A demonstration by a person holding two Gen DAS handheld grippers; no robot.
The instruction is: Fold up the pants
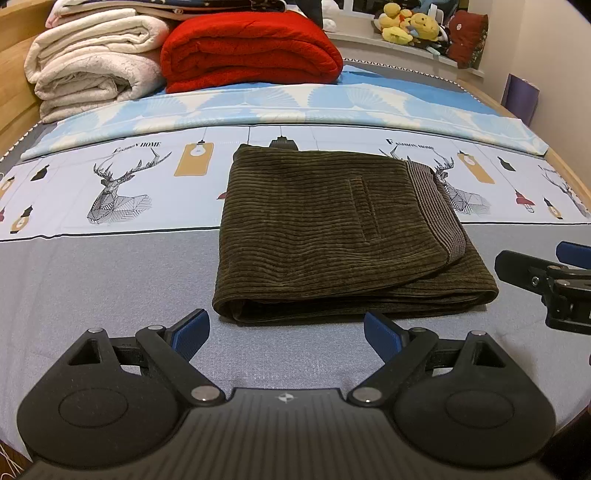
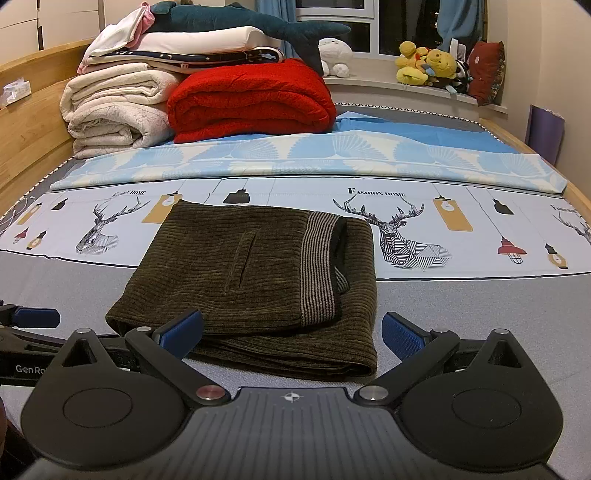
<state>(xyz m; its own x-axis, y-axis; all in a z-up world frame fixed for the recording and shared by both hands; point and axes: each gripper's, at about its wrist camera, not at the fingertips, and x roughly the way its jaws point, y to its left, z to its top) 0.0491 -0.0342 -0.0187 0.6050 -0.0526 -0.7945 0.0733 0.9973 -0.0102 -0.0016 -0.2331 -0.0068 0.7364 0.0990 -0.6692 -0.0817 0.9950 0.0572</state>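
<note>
While lying folded into a thick rectangular bundle on the bed, pants sit straight ahead of both tools, resting half on the plain grey band of the sheet and half on the printed band with deer and lamps. Long axis of the bundle running away from the cameras, toward the stacked bedding at the far end. Left gripper spread wide and empty, blue pads just short of the near folded edge, slightly left of the bundle's centre. Right gripper likewise spread wide, gripping nothing, its left pad overlapping the near hem in view, contact not certain; appears the closer of the two. Seen from the left wrist, right tool sits just beside the bundle's right near corner.

Dark olive corduroy, ribs running across, soft and heavy-looking; a welt pocket slit on top, and a striped brown-and-cream waistband lining turned out along the right side. Several layers stacked at the near edge, rounded rather than creased.

Judged nearly or fully done. Behind: red blanket, cream blanket, plush toys on the sill
</note>
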